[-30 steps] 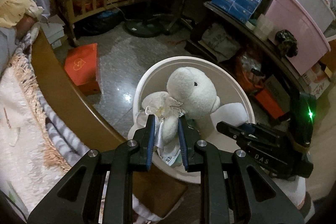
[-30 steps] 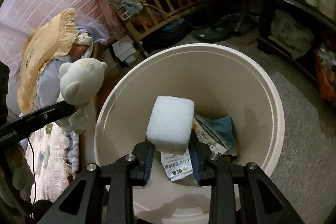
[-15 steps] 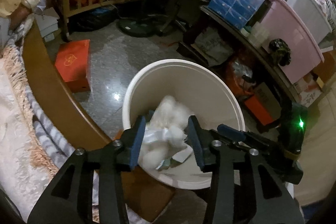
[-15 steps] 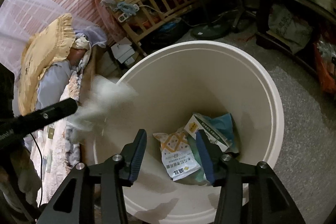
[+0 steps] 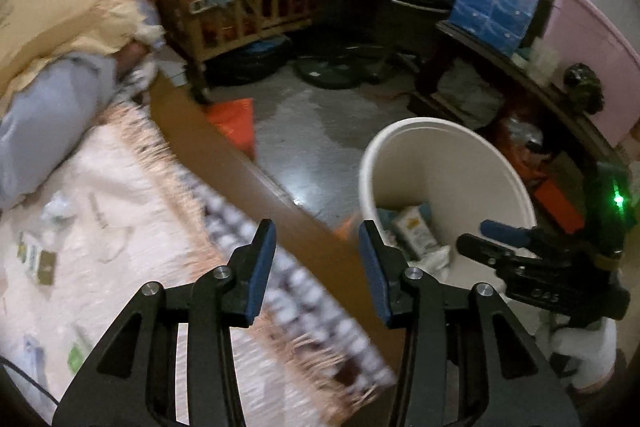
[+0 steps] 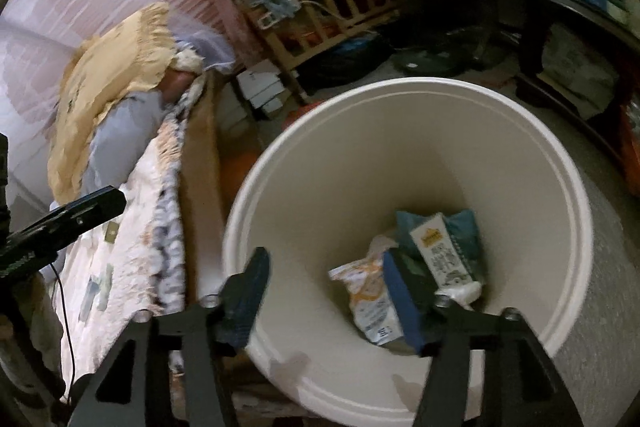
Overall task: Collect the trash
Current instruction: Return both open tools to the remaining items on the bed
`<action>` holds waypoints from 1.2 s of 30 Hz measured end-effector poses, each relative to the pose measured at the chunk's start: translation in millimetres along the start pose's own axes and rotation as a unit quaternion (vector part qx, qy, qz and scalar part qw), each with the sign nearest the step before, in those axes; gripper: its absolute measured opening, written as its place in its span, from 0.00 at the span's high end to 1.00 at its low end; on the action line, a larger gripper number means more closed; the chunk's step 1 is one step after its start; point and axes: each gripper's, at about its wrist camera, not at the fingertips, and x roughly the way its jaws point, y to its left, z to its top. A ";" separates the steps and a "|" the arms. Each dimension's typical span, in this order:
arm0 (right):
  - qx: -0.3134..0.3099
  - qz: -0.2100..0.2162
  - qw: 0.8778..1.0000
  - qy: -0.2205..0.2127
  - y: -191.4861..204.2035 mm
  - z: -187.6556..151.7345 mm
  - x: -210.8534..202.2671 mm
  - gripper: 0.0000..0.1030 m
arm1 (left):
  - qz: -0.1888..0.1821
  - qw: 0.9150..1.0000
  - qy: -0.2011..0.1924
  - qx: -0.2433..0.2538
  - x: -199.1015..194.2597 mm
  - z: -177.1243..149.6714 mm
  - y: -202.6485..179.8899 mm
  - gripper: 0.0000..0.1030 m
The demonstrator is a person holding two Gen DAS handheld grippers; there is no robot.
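1. the bin (image 6: 552, 163) is a round, cream-white pail standing on the floor (image 5: 320, 131) just beside the bed (image 5: 120, 195).
2. trash (image 6: 424, 259) lies at its bottom: a printed white pouch, a white carton and a teal bag, crumpled together.
3. left tongs (image 5: 318, 259) are spread wide and empty, over the bed's wooden edge.
4. right tongs (image 6: 336, 295) are spread wide and empty, above the bin's mouth.
5. scraps (image 5: 40, 259) lie on the bed's pale blanket.
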 end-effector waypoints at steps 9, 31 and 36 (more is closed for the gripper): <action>-0.051 0.035 0.998 0.006 72.3 -4.3 8.6 0.40 | 0.054 0.998 -0.003 -0.035 -32.4 -24.9 61.6 0.60; -0.156 0.096 0.981 0.068 205.5 -39.8 59.0 0.32 | 0.081 0.974 0.039 -0.210 -75.1 -148.7 220.7 0.55; -0.168 0.100 0.978 0.078 219.3 -44.9 67.0 0.30 | 0.076 0.969 0.050 -0.231 -55.1 -164.4 228.0 0.55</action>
